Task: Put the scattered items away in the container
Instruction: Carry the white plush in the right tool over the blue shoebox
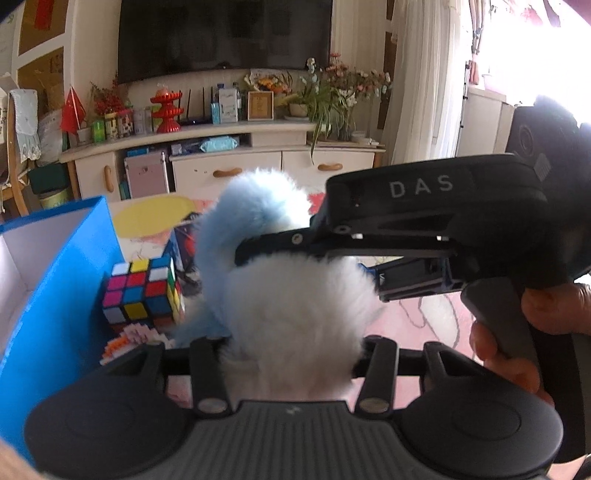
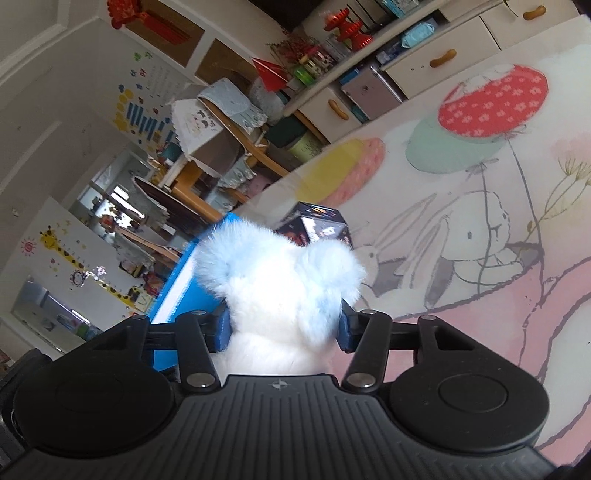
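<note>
Now both grippers clamp fluffy plush toy [image 1: 295, 314]: left gripper [image 1: 291, 354], right gripper [image 2: 284, 328]. Blue box [image 1: 62, 280] lies left of frame, nearer left gripper.

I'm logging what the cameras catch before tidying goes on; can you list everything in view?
fluffy white and pale blue plush toy: one, between both tools' fingers
open blue cardboard box with white inside: one, left on the table
multicoloured puzzle cube: one, beside the box wall
dark printed carton: one, behind the plush
stack of pink, orange and white paper pieces: one, below the cube
tablecloth with rabbit and balloon print: one, pink and white, covers the table
cream cabinet with wooden handles: one, far side, cluttered with ornaments and plants
black television: one, above the cabinet
left tool: black, shut on the plush
right tool: black, blue pads against the plush
hand: one, on the right tool's handle
</note>
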### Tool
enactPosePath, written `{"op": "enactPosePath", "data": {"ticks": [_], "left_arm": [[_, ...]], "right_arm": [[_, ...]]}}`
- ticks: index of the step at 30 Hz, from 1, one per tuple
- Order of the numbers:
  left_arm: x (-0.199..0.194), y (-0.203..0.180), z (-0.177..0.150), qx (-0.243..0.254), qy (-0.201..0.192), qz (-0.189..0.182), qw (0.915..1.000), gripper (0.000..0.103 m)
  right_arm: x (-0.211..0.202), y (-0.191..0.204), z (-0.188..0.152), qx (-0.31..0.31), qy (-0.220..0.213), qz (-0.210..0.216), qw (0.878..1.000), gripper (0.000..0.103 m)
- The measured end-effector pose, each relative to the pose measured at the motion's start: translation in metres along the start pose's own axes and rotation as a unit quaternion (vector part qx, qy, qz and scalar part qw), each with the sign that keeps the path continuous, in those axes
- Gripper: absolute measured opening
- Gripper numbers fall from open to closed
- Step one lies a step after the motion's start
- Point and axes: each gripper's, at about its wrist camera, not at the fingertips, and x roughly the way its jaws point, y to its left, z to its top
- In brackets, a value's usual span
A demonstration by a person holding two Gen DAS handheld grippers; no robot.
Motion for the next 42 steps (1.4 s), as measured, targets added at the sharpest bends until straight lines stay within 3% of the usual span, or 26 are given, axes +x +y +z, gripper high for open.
{"op": "enactPosePath", "data": {"ticks": [13, 23, 34, 42], "left_arm": [[-0.034, 0.021, 0.009, -0.011, -0.022, 0.014, 0.9996, 0.048], [-0.061, 0.059, 0.018, -0.036, -0.035, 0.039, 0.998, 0.048], [-0.059, 0.103, 0.025, -0.059, 0.009, 0.051, 0.9969, 0.048], [-0.052, 0.133, 0.03, -0.079, 0.033, 0.066, 0.9941, 0.048]], "right_arm": [[0.002, 0.043, 0.003, -0.023, -0.003, 0.031, 0.999, 0.064], [0.031, 0.093, 0.009, -0.029, 0.017, 0.058, 0.998, 0.064], [0.09, 0.137, 0.005, -0.041, 0.072, 0.041, 0.996, 0.064], [0.12, 0.161, 0.004, -0.057, 0.087, 0.005, 0.995, 0.063]]}}
